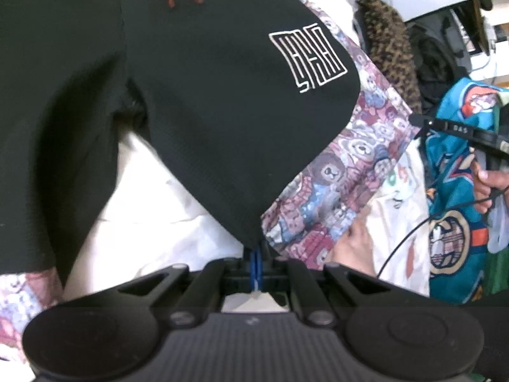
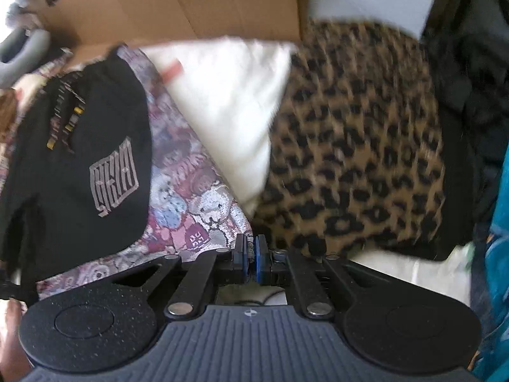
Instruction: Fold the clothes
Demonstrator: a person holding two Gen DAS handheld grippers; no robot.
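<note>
Left gripper (image 1: 256, 256) pinches black shorts (image 1: 197, 102); right gripper (image 2: 253, 256) closed.

White bedding (image 2: 229, 102) carries a teddy-bear blanket (image 2: 191, 191) and leopard-print garment (image 2: 356, 146)

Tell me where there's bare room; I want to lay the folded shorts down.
Little room. One white patch lies between the black shorts' legs; another white wedge sits between the bear-print fabric and the leopard blanket. The teal clothing side is crowded.

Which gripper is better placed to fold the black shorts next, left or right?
Left. The left gripper is shut on the hem corner of the black shorts; the right gripper is closed beside them over the teddy-bear blanket.
</note>
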